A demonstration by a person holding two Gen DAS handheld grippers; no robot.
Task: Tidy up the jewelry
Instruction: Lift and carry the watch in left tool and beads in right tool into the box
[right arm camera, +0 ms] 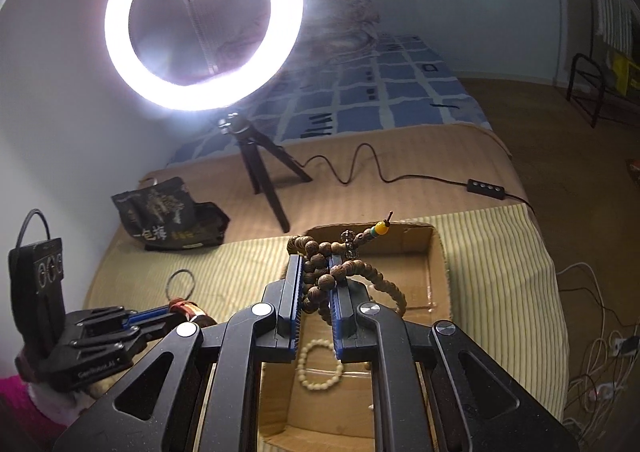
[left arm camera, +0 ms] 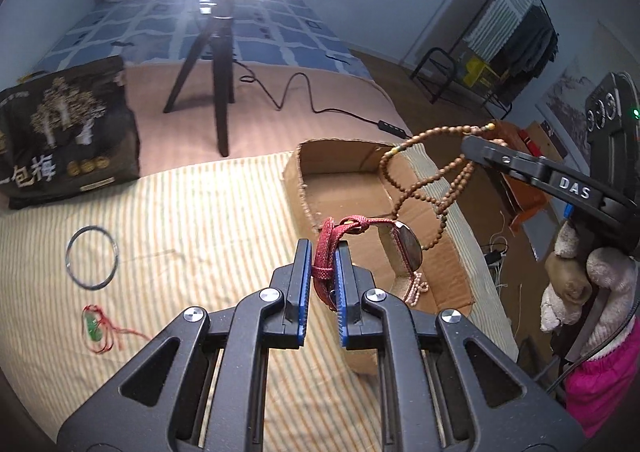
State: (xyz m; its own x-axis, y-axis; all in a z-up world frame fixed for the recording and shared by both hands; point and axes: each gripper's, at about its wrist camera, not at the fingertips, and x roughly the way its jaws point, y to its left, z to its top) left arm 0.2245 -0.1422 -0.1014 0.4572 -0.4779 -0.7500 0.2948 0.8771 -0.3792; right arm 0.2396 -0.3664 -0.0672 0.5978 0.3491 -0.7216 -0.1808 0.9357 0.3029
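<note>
Left gripper [left arm camera: 324, 252] fingers clamped on a red woven watch [left arm camera: 362, 248], held over the cardboard box [left arm camera: 448, 276] on the striped bed cover. Right gripper [right arm camera: 314, 272] pinching brown prayer beads [right arm camera: 320, 272] above the same box; pale bead bracelet [right arm camera: 320, 366] inside. Thin bangle [left arm camera: 92, 257] and red-string pendant [left arm camera: 93, 326] lying loose on the cover.

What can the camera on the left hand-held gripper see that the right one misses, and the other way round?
Only the left view shows the green pendant on red cord and the red-strapped watch clearly. Only the right view shows the whole ring light and the pale bead bracelet fully. Both show the cardboard box, brown bead string, dark bangle and black bag.
</note>
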